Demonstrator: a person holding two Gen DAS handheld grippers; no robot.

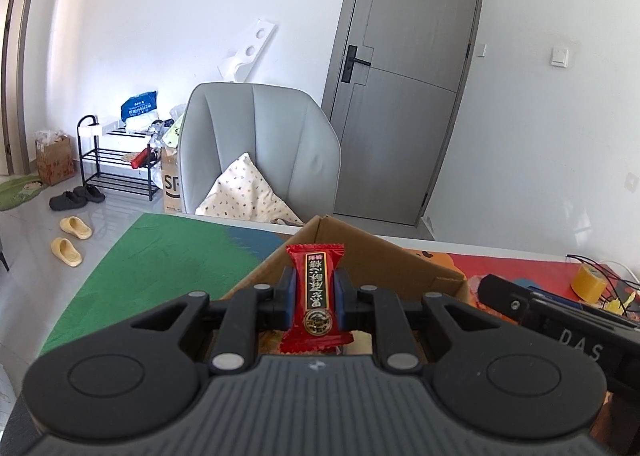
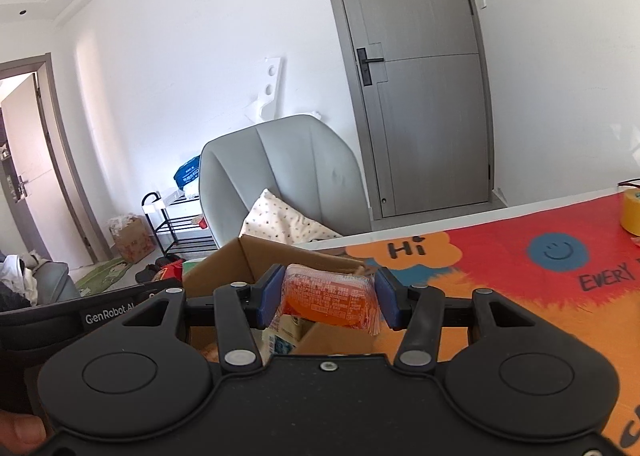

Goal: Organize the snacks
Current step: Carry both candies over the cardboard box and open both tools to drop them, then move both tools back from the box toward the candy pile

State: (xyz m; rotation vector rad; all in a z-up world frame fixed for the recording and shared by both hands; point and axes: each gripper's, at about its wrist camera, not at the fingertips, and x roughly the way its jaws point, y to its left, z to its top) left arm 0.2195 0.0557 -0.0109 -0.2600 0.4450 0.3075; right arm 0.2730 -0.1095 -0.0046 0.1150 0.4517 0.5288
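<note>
My left gripper (image 1: 315, 292) is shut on a red snack packet (image 1: 316, 296) with a black label, held upright above an open cardboard box (image 1: 384, 256). My right gripper (image 2: 328, 298) is shut on an orange snack packet (image 2: 330, 298), held sideways above the same cardboard box (image 2: 256, 256). Other snack packs (image 2: 286, 332) lie inside the box, partly hidden. The right gripper's body (image 1: 560, 320) shows at the right of the left wrist view, and the left gripper's body (image 2: 92, 316) at the left of the right wrist view.
The box stands on a table with a colourful mat, green (image 1: 160, 256) on the left, red (image 2: 520, 268) on the right. A yellow tape roll (image 1: 588, 282) and wires lie at the far right. A grey armchair (image 1: 260, 148) with a pillow stands beyond the table.
</note>
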